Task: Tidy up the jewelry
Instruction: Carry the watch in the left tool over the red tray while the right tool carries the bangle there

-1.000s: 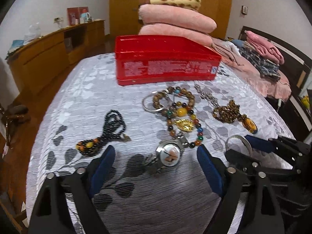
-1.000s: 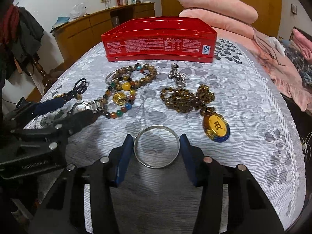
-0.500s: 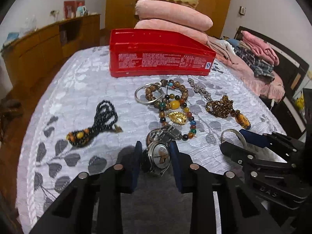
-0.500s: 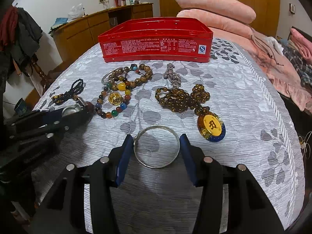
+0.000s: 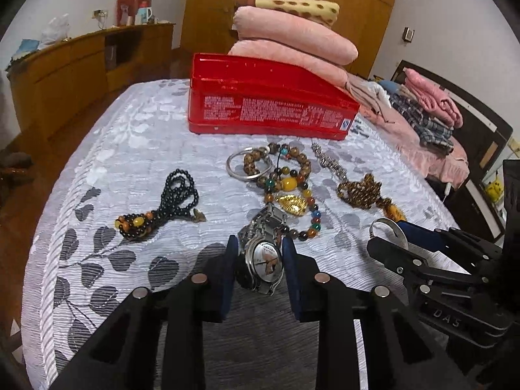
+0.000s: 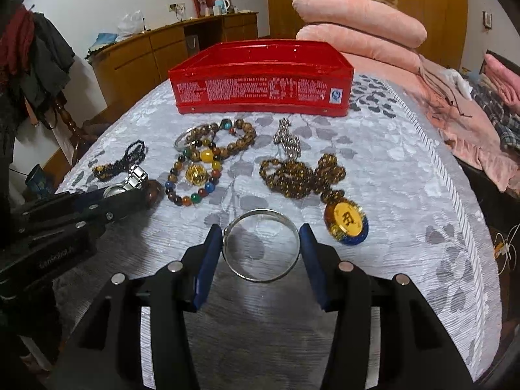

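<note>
A silver wristwatch sits between the blue pads of my left gripper, which is shut on its case; the metal band trails forward onto the cloth. In the right wrist view, my right gripper has a plain silver bangle between its pads. Its jaws are closing and both pads touch the rim. The red box stands open at the back of the bed, apart from both grippers. From the right wrist view, the left gripper lies at the left with the watch.
On the grey leaf-patterned cover lie a black bead necklace, a multicoloured bead bracelet, a second silver bangle, a silver chain and a brown bead necklace with a gold pendant. Folded pink blankets are stacked behind the box.
My left gripper went from wide open around the watch to shut on it, and the watch now stands tilted between the pads. The right gripper kept the bangle and stayed in place.
</note>
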`<action>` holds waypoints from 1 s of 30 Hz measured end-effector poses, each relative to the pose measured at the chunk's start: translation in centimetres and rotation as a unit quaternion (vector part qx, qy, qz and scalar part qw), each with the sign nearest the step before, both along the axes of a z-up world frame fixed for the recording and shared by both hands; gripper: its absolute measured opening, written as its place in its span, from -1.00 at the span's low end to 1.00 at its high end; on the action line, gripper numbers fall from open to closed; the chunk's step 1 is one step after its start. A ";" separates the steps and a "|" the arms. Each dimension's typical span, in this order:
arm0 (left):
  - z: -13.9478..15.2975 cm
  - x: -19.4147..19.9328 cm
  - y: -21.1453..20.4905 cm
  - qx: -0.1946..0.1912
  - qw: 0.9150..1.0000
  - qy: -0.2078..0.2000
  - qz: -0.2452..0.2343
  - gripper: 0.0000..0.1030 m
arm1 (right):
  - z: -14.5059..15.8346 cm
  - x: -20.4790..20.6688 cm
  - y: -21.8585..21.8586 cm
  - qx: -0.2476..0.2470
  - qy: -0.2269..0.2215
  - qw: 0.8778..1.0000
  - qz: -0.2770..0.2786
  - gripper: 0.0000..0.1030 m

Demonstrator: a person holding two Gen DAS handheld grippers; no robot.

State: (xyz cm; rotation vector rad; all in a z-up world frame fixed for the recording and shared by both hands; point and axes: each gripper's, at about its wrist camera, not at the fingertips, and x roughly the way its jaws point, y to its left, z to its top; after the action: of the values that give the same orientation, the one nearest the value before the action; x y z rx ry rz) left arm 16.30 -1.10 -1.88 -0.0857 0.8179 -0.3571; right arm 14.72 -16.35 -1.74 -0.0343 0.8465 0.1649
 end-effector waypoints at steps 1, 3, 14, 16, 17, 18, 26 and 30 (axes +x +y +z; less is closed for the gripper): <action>0.2 0.1 0.0 -0.001 1.000 -0.002 0.000 -0.46 | 0.2 0.1 -0.1 0.001 -0.001 1.000 0.001 -0.08; 0.6 0.1 -0.1 -0.003 1.000 -0.006 0.000 -0.46 | 0.6 0.4 -0.2 0.005 -0.002 1.000 0.002 -0.08; 2.8 2.5 -0.4 -0.016 0.999 -0.031 0.006 -0.46 | 2.3 3.0 -0.5 0.018 -0.013 1.000 0.004 -0.08; 3.3 3.1 -0.4 -0.017 0.999 -0.037 0.008 -0.46 | 2.6 3.9 -0.7 0.020 -0.014 1.000 0.004 -0.08; 3.5 3.4 -0.5 -0.017 0.999 -0.039 0.010 -0.46 | 2.8 4.3 -0.7 0.022 -0.015 1.000 0.003 -0.08; 3.8 3.8 -0.5 -0.017 0.999 -0.042 0.012 -0.46 | 3.0 4.7 -0.8 0.023 -0.017 1.000 0.001 -0.08; 5.8 6.9 -1.1 -0.018 0.998 -0.062 0.021 -0.46 | 5.5 8.0 -1.5 0.033 -0.039 0.999 -0.008 -0.08; 6.6 8.9 -1.5 -0.021 0.997 -0.068 0.028 -0.46 | 6.6 10.2 -2.1 0.044 -0.046 0.998 -0.015 -0.08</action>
State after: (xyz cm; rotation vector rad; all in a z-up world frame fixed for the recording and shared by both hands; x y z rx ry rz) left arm 25.16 -2.56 4.73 -0.1220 0.6721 -0.3246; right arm 24.87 -18.40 4.85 0.0528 0.7463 0.1705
